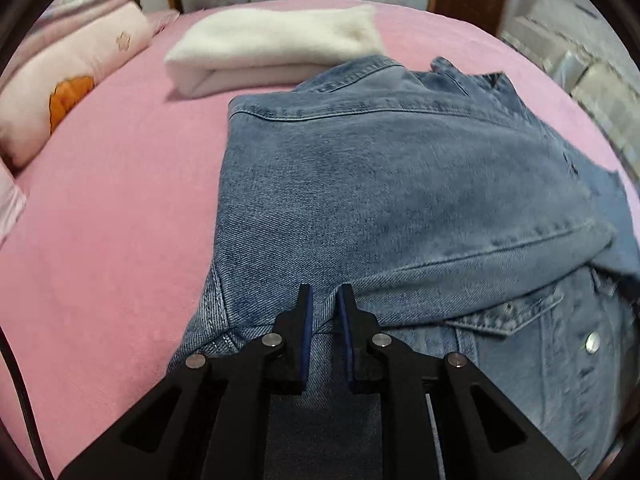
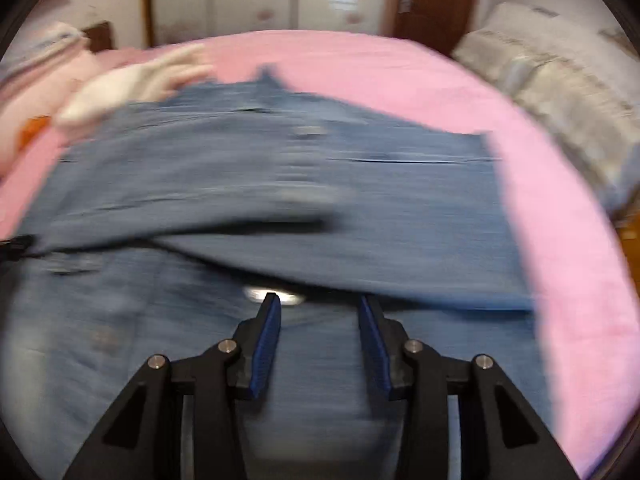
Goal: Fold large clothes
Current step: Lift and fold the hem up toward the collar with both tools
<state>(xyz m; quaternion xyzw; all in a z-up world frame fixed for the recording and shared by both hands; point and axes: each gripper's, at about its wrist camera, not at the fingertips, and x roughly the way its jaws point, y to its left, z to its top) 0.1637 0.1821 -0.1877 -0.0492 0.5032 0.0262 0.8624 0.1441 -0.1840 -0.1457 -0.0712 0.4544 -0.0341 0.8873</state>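
Note:
A blue denim jacket [image 1: 400,184] lies on the pink bed [image 1: 112,220], with one side folded over its front. In the left wrist view my left gripper [image 1: 326,294] sits at the near edge of that folded layer, its jaws nearly together with denim pinched between them. A chest pocket and a metal button [image 1: 592,342] show to the right. The right wrist view is blurred. There the jacket [image 2: 400,220] spreads across the frame and my right gripper [image 2: 320,304] hovers over its near part, jaws apart and gripping nothing.
A folded white fluffy blanket [image 1: 276,48] lies behind the jacket. A pink pillow [image 1: 60,80] with an orange print rests at the left. Grey folded bedding [image 2: 560,72] is stacked beyond the bed's right side. A black cable [image 1: 20,380] hangs at the left edge.

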